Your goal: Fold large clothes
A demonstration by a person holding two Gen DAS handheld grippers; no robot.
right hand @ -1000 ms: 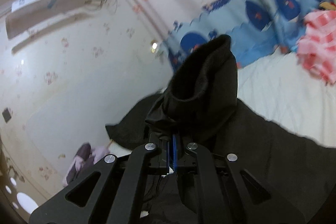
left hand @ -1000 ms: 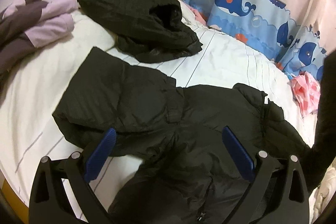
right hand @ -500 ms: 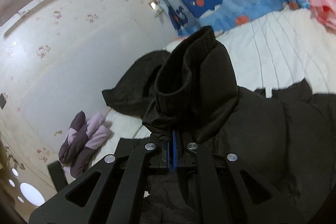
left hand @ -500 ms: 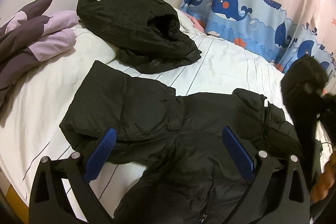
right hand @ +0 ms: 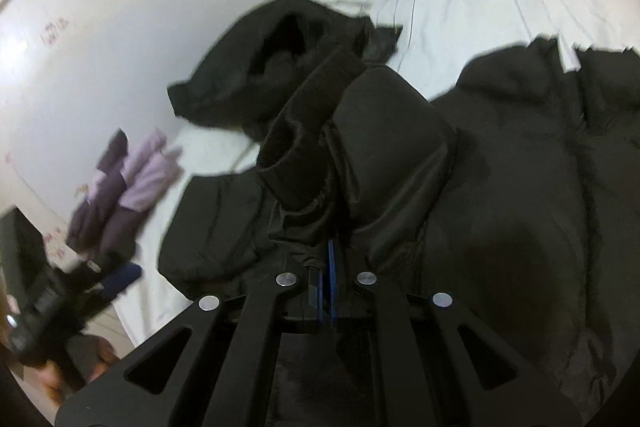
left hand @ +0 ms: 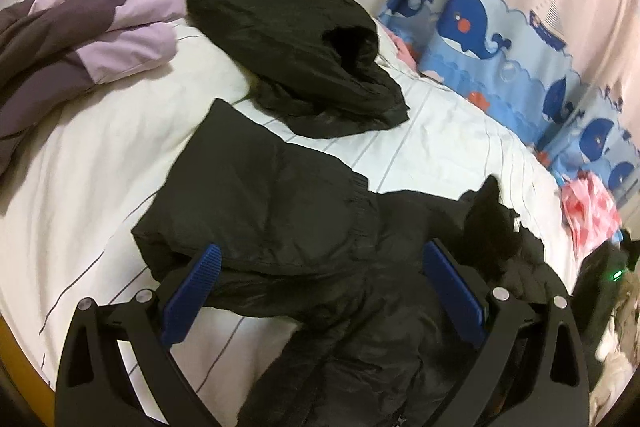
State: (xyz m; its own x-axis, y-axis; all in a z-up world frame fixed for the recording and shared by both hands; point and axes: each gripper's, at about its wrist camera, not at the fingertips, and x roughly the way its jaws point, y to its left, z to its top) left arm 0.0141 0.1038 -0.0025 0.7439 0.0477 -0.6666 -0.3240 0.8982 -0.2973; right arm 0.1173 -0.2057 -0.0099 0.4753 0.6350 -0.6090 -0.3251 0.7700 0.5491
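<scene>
Right gripper point(right hand: 326, 267) clenched on sleeve point(right hand: 360, 131), cuff pointing away across jacket point(right hand: 520, 207) body. Left gripper point(left hand: 320, 291) released, hovering over jacket's near side.

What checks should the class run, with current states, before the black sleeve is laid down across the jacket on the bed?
1. Right hand-held gripper shut on the sleeve near the cuff: ok.
2. Left hand-held gripper open and holding nothing: ok.
3. Other sleeve already folded across the jacket: ok.
4. Jacket body flat and smooth: not ok, it is rumpled.
5. Second black garment lies apart from the jacket: ok.
6. Zip closed: cannot tell.
</scene>
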